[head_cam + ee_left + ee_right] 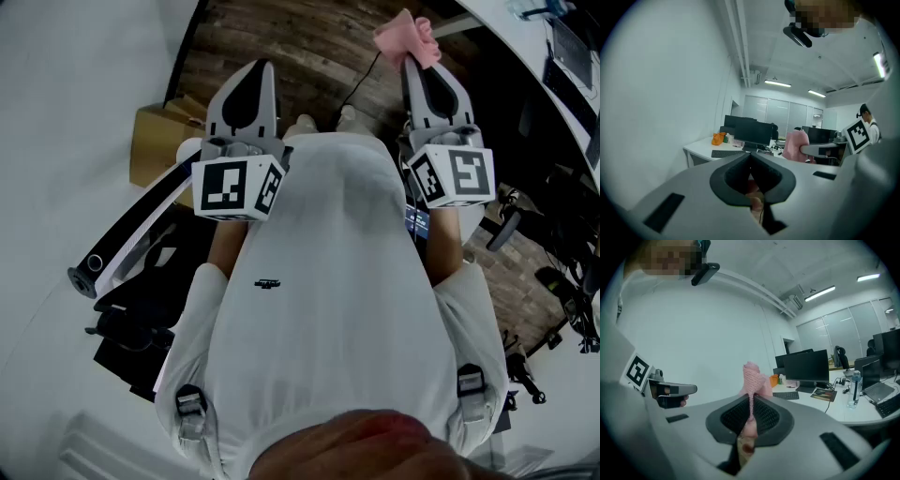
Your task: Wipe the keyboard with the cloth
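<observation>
The person stands with both tools raised in front of a white shirt (pixel 319 309), above a dark wooden floor (pixel 281 47). The right hand-held gripper (pixel 751 398) is clenched on the pink cloth (pixel 752 378). A thin strip of the fabric is pinched between the 2 dark pads, and the rest bunches up above the jaw tips. In the head view the same cloth (pixel 408 36) puffs out past the tip of the right hand-held gripper (pixel 413 58). The left hand-held gripper (pixel 751 154) has its jaws pressed together with nothing between them. In the head view this left hand-held gripper (pixel 262 67) is held level with the right one, the two well apart on either side of the chest. From the left gripper view the cloth (pixel 796 144) appears off to the right. The keyboard (pixel 727 153) lies flat on a white worktop (pixel 696 149) across the room, in front of dark monitors (pixel 752 131) and near an orange object (pixel 718 138), well apart from both tools and from the cloth. The right gripper view shows that keyboard (pixel 786 395) just past the cloth's edge, with a clear bottle (pixel 854 389) and a laptop (pixel 881 392) farther right on the worktop. A cardboard box (pixel 155 141) sits on the floor at the left.
</observation>
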